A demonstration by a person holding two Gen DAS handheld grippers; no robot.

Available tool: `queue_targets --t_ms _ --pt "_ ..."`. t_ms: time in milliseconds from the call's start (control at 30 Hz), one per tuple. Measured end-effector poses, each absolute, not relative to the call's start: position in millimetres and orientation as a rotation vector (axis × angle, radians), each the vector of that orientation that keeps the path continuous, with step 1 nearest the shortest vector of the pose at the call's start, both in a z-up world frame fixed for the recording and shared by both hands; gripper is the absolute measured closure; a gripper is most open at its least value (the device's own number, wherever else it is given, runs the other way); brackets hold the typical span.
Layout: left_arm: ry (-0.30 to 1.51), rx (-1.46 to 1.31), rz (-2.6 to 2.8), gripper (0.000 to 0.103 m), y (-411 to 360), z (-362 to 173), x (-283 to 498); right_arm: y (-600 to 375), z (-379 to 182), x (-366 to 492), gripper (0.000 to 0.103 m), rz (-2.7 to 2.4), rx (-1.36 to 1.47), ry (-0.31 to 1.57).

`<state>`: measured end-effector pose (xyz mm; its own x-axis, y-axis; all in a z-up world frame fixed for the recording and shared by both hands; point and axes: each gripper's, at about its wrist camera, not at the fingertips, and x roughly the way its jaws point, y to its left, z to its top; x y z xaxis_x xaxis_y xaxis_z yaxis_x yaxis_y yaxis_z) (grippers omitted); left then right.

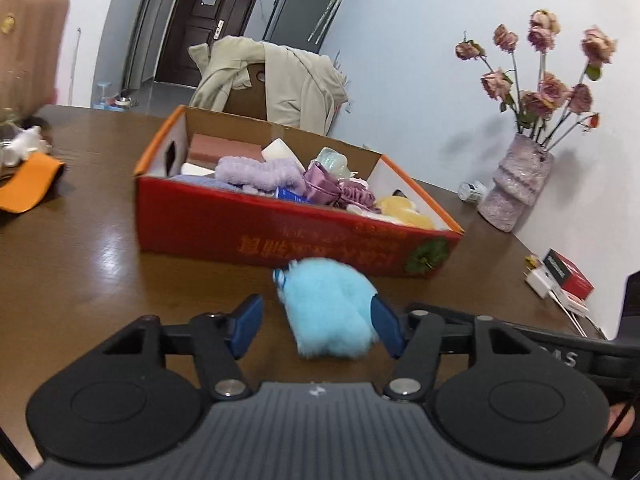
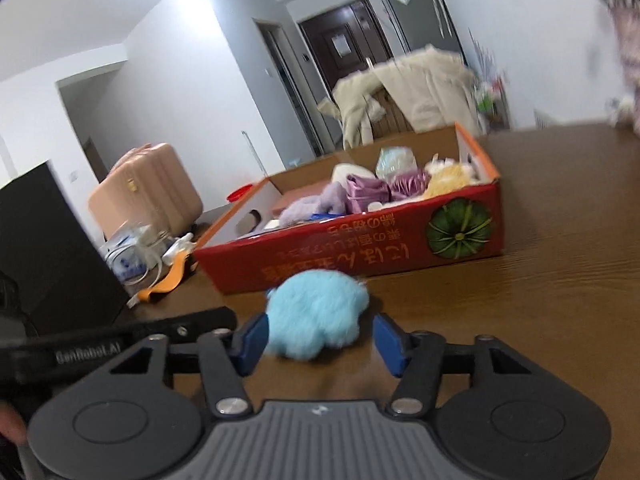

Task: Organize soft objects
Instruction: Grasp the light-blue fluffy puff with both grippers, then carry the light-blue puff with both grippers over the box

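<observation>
Grippers: left gripper [image 1: 318, 326] spread | right gripper [image 2: 318, 338] spread | both flank blue pompom [image 2: 316, 312]

A fluffy light-blue plush [image 1: 330, 306] lies on the counter [image 1: 100, 264] just before the red box [image 1: 280, 228] of soft items.

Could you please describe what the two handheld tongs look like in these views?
Both look alike: left tongs and right tongs have blue pads on black linkage arms with silver pivot screws, two round black discs, and a ribbed grey body. The other tool's black bar shows white lettering.
</observation>
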<state>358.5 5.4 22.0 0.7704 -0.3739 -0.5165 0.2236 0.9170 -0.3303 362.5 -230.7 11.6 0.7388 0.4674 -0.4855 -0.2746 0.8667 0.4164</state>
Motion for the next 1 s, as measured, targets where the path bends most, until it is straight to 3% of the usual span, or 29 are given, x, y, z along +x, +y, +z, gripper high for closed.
queue_targets --t_ms 33,100,200,1000 --pt "0.624 -0.264 -0.332 0.045 4.2 18.0 369.1 -229.0 7.1 374.2 0.050 0.417 0.334 0.622" --pt "0.675 -0.314 -0.337 0.061 4.8 5.1 388.7 -225.8 -2.2 392.4 0.057 0.413 0.342 0.642" --pt "0.704 -0.420 -0.408 0.071 13.2 -12.1 399.4 -223.8 -13.6 406.7 0.061 0.417 0.371 0.660" --pt "0.702 -0.462 -0.436 0.073 18.4 -17.3 397.4 -228.4 -22.7 407.4 0.072 0.486 0.397 0.655"
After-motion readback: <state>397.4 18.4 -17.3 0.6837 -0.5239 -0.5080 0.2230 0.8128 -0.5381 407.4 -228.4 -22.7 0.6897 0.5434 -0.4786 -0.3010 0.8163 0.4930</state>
